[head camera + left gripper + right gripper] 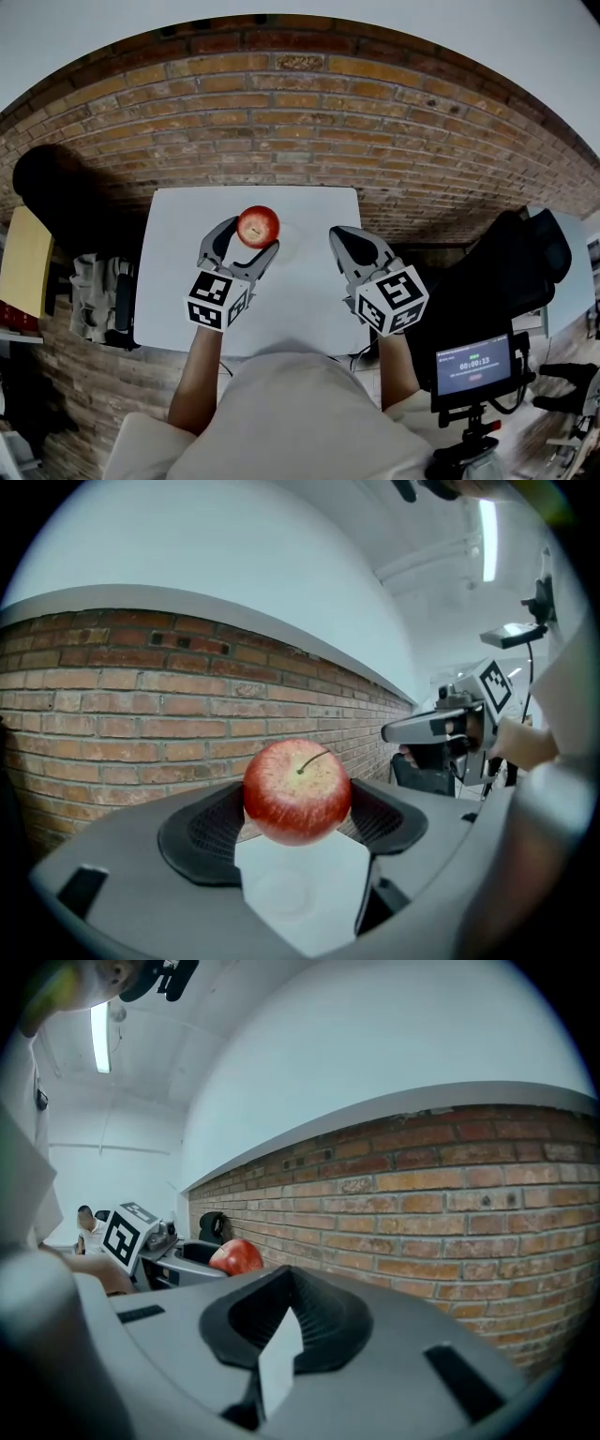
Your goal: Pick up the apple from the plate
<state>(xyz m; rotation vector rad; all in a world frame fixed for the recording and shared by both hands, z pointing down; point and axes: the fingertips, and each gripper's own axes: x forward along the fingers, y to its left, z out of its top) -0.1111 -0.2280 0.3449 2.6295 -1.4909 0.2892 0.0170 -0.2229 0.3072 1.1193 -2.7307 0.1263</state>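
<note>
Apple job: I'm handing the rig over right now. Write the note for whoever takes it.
Left hand-held gripper: shut on the apple, held in the air above the table.
Right hand-held gripper: jaws together, empty, off to the apple's right.
Plate: on the table below the apple, nothing on it.
Done: apple gripped and lifted off the plate.
Left: nothing for the pick itself; keep the grip steady.
</note>
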